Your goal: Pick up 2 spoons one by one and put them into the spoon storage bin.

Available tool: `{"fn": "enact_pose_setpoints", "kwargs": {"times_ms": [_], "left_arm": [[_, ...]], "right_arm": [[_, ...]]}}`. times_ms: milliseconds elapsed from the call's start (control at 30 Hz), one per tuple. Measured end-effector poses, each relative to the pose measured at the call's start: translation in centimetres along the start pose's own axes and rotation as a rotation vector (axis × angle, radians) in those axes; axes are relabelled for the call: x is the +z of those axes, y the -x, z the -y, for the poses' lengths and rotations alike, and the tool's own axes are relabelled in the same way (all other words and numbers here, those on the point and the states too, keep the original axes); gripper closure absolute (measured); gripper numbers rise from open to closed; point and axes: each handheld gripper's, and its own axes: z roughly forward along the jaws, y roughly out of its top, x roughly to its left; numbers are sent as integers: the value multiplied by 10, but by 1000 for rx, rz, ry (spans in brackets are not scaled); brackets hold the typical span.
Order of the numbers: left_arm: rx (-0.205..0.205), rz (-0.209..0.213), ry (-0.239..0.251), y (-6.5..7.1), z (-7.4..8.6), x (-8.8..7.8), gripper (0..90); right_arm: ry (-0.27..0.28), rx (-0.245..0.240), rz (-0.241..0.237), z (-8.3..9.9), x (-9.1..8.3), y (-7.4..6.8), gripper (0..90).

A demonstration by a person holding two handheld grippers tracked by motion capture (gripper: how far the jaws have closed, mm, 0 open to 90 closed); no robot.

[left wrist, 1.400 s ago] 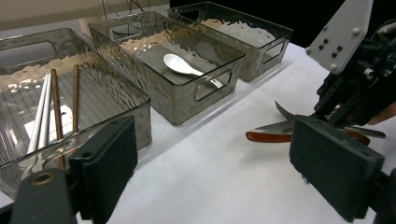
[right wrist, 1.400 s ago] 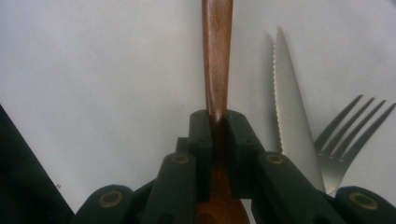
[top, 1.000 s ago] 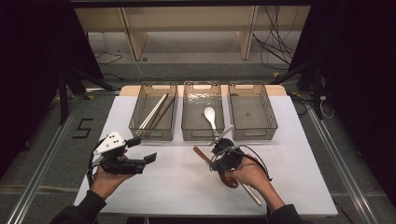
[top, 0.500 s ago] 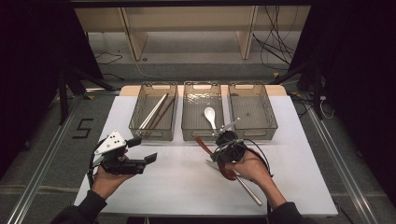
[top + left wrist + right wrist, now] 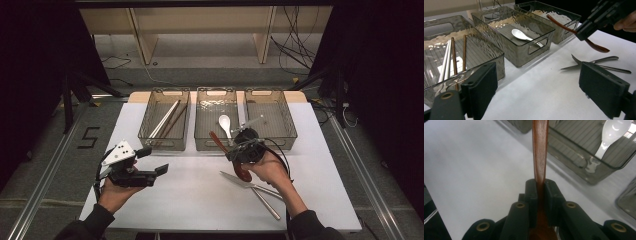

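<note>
Right claw (image 5: 239,153) is clamping a brown wooden spoon (image 5: 226,151) by the handle, jaws closed tight on the wood as the right gripper view shows, so the spoon is hanging clear of the desk (image 5: 180,195) with its bowl end low and its handle tip angling up toward the middle bin (image 5: 216,146). That bin is already holding a white spoon (image 5: 224,122), which suggests spoons are being sorted there and explains the heading of this one. Left bin (image 5: 166,142) is holding chopsticks (image 5: 164,120), pale and brown together; right bin (image 5: 291,136) is looking bare, likely waiting for the metal cutlery (image 5: 250,187) lying on the desk just beneath the right hand. Left claw (image 5: 163,169) is hovering wide open with nothing between its jaws, parked near the desk's front left edge, well apart from the bins, seemingly keeping out of the way while the right side is working.
</note>
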Motion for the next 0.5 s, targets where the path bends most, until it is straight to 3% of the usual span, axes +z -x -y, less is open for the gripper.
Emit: {"fn": "enact_pose_setpoints", "kwargs": {"times_ms": [500], "left_arm": [[-4,-1,3,0,0,1,150]], "right_arm": [[81,29,39,-21,-10,16,826]]}}
